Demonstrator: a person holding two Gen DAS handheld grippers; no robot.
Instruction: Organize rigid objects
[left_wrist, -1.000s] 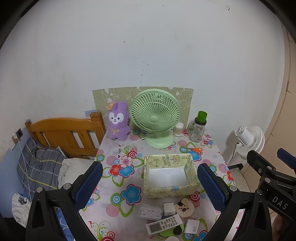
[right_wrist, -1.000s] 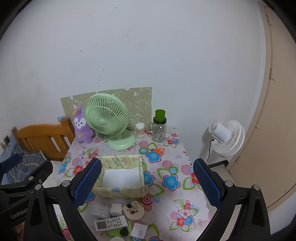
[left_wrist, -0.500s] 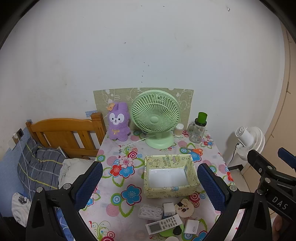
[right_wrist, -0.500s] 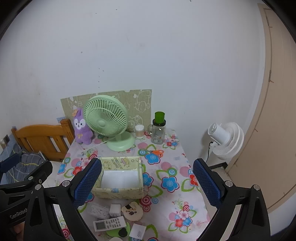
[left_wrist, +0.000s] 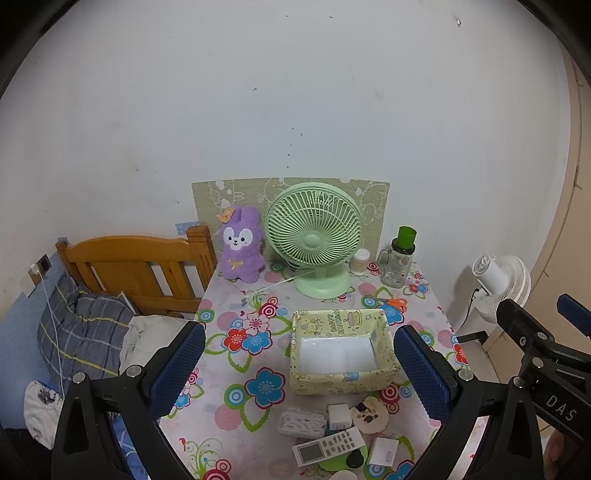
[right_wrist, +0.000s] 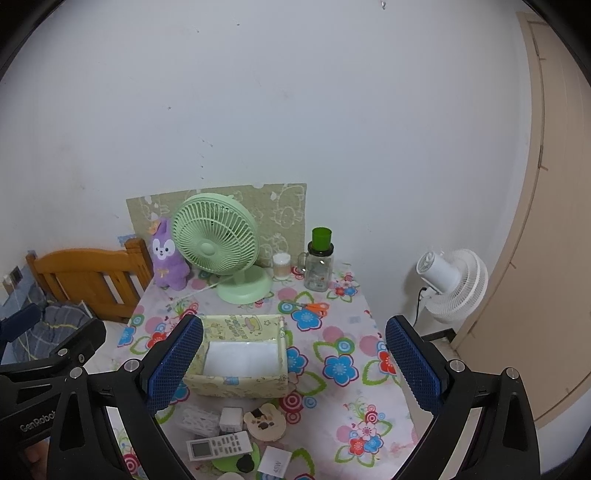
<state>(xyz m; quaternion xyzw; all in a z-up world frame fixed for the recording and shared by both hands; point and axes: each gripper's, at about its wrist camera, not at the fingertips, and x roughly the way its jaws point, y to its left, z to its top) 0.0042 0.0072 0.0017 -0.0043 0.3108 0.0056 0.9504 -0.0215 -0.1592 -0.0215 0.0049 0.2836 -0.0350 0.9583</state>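
Since the earlier frames almost nothing has moved: your two views have drifted only slightly, the table sitting a touch lower in the right wrist view, and every object lies where it lay.

Your left gripper (left_wrist: 299, 365) hangs above the table with its fingers spread wide and nothing between them; your right gripper (right_wrist: 293, 363) is the same, wide apart and empty. Neither touches anything.

As for progress, you have not started in any way the pictures show. The yellow patterned box (left_wrist: 341, 352) stands in the middle of the floral tablecloth (left_wrist: 236, 317) with its white bottom bare. The things to sort lie in a cluster at the near edge, just in front of the box: a white remote control (left_wrist: 328, 446), a clear plastic case (left_wrist: 302, 422) of small white items, a white charger cube (left_wrist: 339, 415), a round bear-shaped wooden piece (left_wrist: 370, 416), a white card marked 45W (left_wrist: 384, 451) and a green disc with a black round thing (left_wrist: 354, 459) on it. Orange-handled scissors (left_wrist: 391, 302) lie apart, behind the box near the glass jar with a green lid (left_wrist: 400, 258).

So, by my reading, all of the collecting is left for you, probably starting with the near cluster.
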